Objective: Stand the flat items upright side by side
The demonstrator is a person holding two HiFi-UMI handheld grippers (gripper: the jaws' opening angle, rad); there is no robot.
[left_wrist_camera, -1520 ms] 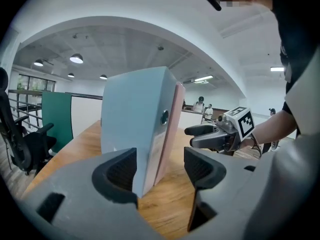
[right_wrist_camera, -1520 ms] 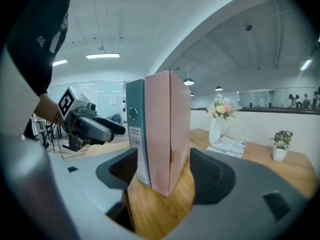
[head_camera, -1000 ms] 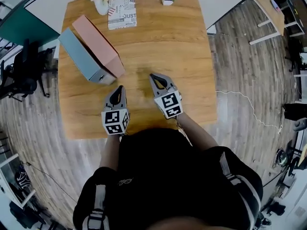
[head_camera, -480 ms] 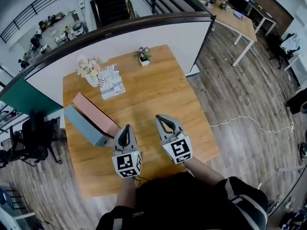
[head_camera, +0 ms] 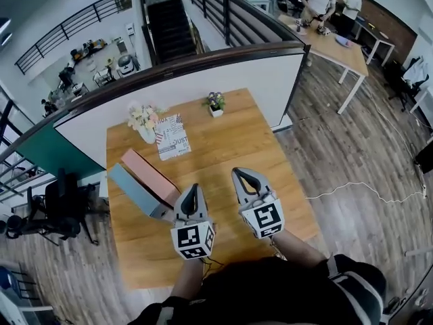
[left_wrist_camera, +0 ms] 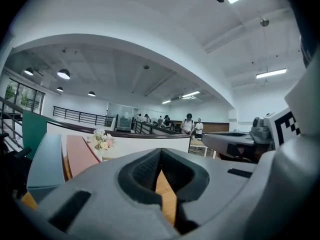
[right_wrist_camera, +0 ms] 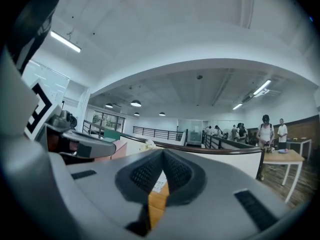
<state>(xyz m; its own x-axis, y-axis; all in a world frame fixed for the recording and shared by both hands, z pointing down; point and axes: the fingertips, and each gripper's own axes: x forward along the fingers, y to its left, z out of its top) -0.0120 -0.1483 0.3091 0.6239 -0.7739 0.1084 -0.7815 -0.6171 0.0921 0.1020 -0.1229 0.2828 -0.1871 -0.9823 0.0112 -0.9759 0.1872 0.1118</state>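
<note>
Fingers of left gripper (head_camera: 193,189), right gripper (head_camera: 239,175) closed, empty — slab-shaped pink box (head_camera: 150,176) beside grey-blue box (head_camera: 135,189), upright.

At the bottom of the head view the person (head_camera: 270,293) wears a black top crossed by a grey strap (head_camera: 353,291) at the lower right. The left gripper (head_camera: 193,187) and right gripper (head_camera: 238,172) are pale grey tapered shells, each carrying a white cube (head_camera: 193,241) printed with black square markers. In the gripper views, black ribbed pads (left_wrist_camera: 142,171) line the jaws' inner faces, beside dark rectangular slots (left_wrist_camera: 70,210) in the grey shell.
</note>
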